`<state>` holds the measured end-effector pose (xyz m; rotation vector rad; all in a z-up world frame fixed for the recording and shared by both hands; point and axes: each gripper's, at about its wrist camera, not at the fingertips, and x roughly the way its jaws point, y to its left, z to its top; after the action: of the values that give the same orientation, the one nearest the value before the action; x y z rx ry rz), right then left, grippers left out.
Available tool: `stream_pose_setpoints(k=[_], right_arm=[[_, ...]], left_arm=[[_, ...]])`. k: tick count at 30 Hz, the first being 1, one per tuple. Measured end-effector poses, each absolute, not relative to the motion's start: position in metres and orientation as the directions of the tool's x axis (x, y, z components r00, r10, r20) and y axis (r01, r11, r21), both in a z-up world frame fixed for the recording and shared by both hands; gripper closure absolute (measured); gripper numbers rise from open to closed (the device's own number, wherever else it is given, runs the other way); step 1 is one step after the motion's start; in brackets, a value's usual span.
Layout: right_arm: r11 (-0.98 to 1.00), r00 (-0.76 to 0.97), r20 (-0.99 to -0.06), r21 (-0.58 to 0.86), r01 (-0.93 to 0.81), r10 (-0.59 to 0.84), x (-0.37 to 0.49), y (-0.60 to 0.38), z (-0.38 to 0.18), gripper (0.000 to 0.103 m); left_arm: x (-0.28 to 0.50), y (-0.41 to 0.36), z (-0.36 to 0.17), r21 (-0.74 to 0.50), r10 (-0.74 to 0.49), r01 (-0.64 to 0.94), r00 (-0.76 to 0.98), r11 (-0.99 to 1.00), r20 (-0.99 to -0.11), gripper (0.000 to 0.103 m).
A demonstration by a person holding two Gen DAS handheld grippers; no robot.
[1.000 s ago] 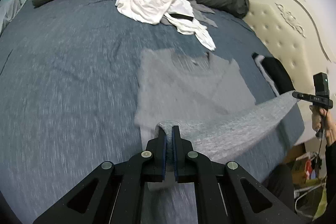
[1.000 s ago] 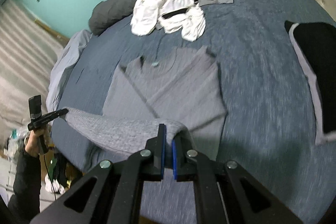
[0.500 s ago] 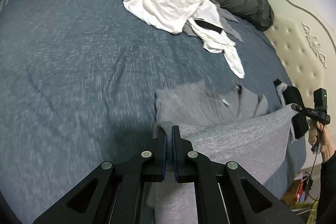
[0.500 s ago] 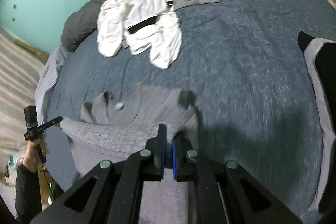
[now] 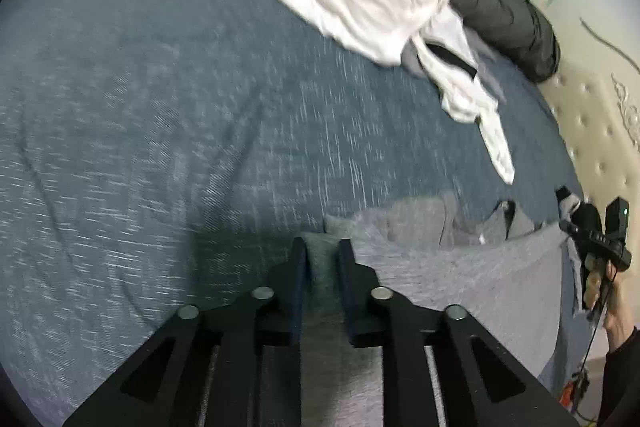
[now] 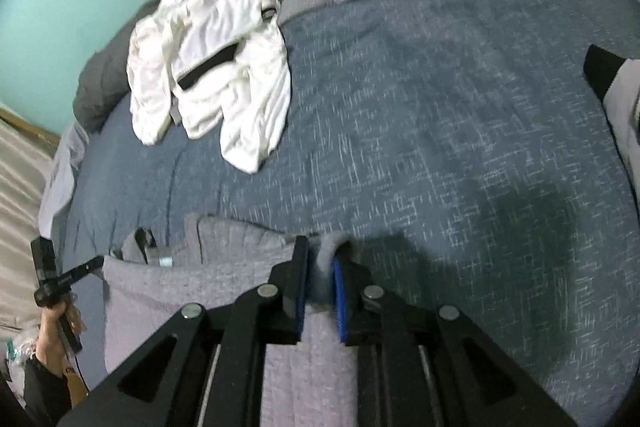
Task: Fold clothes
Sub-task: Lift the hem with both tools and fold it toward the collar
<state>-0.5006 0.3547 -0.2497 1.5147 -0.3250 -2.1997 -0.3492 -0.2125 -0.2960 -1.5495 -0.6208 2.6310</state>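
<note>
Compared with a second ago, both grippers are now lower and farther up the bed (image 5: 168, 115), and the grey shirt (image 5: 460, 267) is lying doubled over itself. Its folded edge is running sideways from left gripper (image 5: 323, 261) to right gripper (image 6: 320, 263). Both pairs of fingers have just been opening, with cloth sitting loosely between them

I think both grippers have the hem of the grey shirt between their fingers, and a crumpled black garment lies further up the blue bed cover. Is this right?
Not quite. The crumpled garment further up the blue bed cover is white, with only a short black strip on it, as the right wrist view shows. The rest holds: the left gripper and right gripper each have the grey shirt between their fingers, jaws just opening.
</note>
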Motion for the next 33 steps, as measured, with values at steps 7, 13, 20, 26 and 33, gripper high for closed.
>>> stream_pose_setpoints(k=[7, 13, 20, 26, 33], right_arm=[[-0.891, -0.409, -0.793, 0.371, 0.263, -0.451, -0.481, 0.371, -0.219, 0.048], [-0.851, -0.345, -0.814, 0.307, 0.426, -0.467, -0.434, 0.344, -0.234, 0.048], [-0.843, -0.297, -0.891, 0.152, 0.516, -0.343, -0.424, 0.309, -0.276, 0.054], [-0.867, -0.354, -0.892, 0.076, 0.493, -0.280, -0.452, 0.298, -0.288, 0.054], [-0.906, -0.425, -0.868, 0.061, 0.419, -0.255, -0.491, 0.298, -0.277, 0.054]], left_arm=[[-0.320, -0.195, -0.271, -0.285, 0.201, 0.074, -0.542, -0.956, -0.816, 0.071], [-0.308, -0.144, -0.299, -0.153, 0.178, -0.091, -0.458, -0.984, -0.871, 0.071], [-0.323, -0.137, -0.330, -0.067, 0.111, -0.117, -0.433, -0.991, -0.895, 0.070], [-0.349, -0.149, -0.324, -0.026, 0.058, -0.071, -0.494, -0.997, -0.868, 0.069], [-0.388, -0.179, -0.313, -0.090, 0.030, 0.083, -0.542, -0.992, -0.840, 0.069]])
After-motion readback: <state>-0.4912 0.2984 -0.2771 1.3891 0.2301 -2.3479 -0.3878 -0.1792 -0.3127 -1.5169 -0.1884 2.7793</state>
